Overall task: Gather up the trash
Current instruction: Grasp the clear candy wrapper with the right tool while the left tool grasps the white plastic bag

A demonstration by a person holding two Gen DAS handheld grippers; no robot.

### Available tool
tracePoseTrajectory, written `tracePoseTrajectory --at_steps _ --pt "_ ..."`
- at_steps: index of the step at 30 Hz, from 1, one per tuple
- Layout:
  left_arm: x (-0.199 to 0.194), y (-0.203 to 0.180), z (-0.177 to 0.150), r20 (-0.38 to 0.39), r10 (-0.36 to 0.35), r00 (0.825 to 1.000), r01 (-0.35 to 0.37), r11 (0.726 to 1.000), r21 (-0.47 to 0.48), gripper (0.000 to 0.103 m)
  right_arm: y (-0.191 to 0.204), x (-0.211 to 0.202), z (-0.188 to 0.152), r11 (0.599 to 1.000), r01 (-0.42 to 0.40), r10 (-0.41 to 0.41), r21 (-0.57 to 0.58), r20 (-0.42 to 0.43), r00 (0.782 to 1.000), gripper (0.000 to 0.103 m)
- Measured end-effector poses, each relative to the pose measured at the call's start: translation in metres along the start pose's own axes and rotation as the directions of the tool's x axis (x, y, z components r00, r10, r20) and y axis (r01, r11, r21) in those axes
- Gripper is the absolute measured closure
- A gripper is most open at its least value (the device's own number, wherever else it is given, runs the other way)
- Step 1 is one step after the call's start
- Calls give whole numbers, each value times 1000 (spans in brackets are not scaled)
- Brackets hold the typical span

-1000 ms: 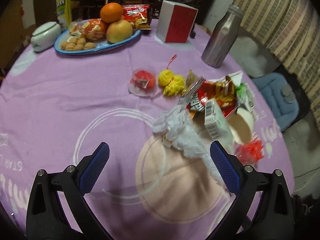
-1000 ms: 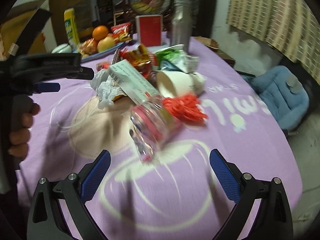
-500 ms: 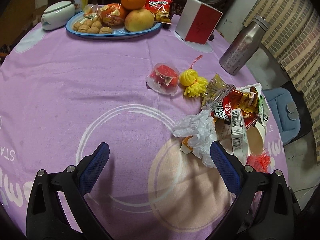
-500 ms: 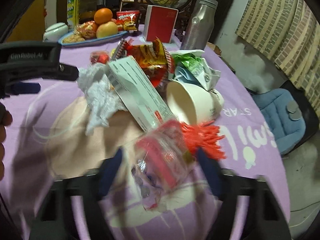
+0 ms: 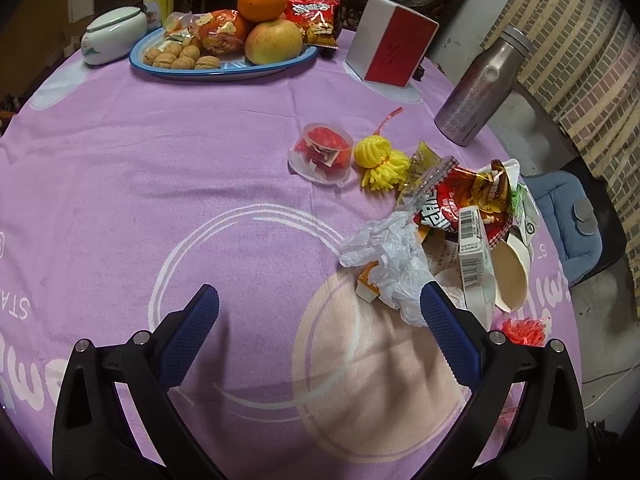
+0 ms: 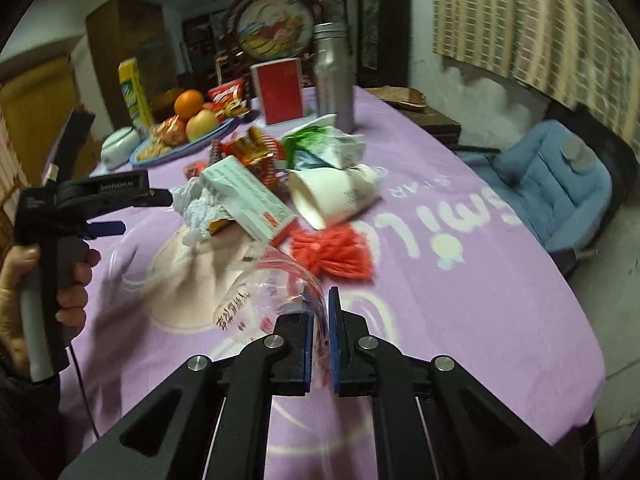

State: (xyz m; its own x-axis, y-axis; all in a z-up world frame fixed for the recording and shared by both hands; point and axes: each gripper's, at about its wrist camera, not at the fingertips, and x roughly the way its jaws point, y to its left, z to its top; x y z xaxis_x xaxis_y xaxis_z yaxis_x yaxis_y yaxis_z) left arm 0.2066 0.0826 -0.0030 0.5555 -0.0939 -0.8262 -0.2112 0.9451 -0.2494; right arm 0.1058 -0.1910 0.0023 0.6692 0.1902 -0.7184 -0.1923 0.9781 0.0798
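Trash pile sits on the purple-clothed tabletop (image 5: 120, 184), just ahead and right of the left hand-held gripper (image 5: 318, 316), whose blue pads stand wide apart with only cloth between them. Its right finger tip is right at the crumpled white plastic (image 5: 394, 256), cannot tell if touching. Beyond that plastic: white barcode box (image 5: 472, 252), tipped paper cup (image 5: 510, 268), red snack wrapper (image 5: 460, 200), all heaped together. Farther ahead of this hand-held gripper, a yellow tassel knot (image 5: 380, 160) and a clear lidded cup with red scraps (image 5: 322, 154) lie side by side, apart from the heap. At the far edge, a blue plate of fruit and walnuts (image 5: 224, 72), a red-and-white box (image 5: 390, 48) and a steel bottle (image 5: 480, 92). Right hand-held gripper (image 6: 320, 320) has just been closing and is now clamped on a clear plastic bag with red print (image 6: 276, 292); the bag's edge is pinched between the pads and the rest billows up and left of the fingertips, blurred. Just ahead of it a red tassel (image 6: 332, 252) lies on the cloth, then the white box (image 6: 248, 196) and the paper cup (image 6: 332, 196) on its side, mouth toward the camera. At the left of this view a hand (image 6: 48, 288) grips the handle of the other hand-held gripper. Blue cushion (image 6: 552, 184) off to the right, beyond the tabletop edge.
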Motion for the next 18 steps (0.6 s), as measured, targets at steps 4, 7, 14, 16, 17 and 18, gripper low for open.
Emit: tracePoseTrajectory --at_steps 4,7,14,16,17,18 --pt "-1 -10 -4 7 -6 1000 6 999 45 6 -29 -23 -13 996 4 -7 84 40 999 99" --pt "1 -16 -7 4 -8 1000 8 998 70 6 -36 -21 -19 997 11 -11 78 4 1000 96" --pt "11 -16 -9 -26 6 1000 -4 998 70 6 -46 -20 -19 989 39 -49 146 65 997 8" --pt "12 -15 -9 -34 4 999 -2 998 59 6 -46 -17 -12 990 32 -42 137 68 997 8" --pt "13 -15 -9 -37 5 999 -3 998 59 6 -44 -8 -8 992 41 -47 121 46 998 8" --pt "14 -15 -9 -39 5 999 -3 998 61 6 -42 0 -6 993 48 -51 108 24 998 8"
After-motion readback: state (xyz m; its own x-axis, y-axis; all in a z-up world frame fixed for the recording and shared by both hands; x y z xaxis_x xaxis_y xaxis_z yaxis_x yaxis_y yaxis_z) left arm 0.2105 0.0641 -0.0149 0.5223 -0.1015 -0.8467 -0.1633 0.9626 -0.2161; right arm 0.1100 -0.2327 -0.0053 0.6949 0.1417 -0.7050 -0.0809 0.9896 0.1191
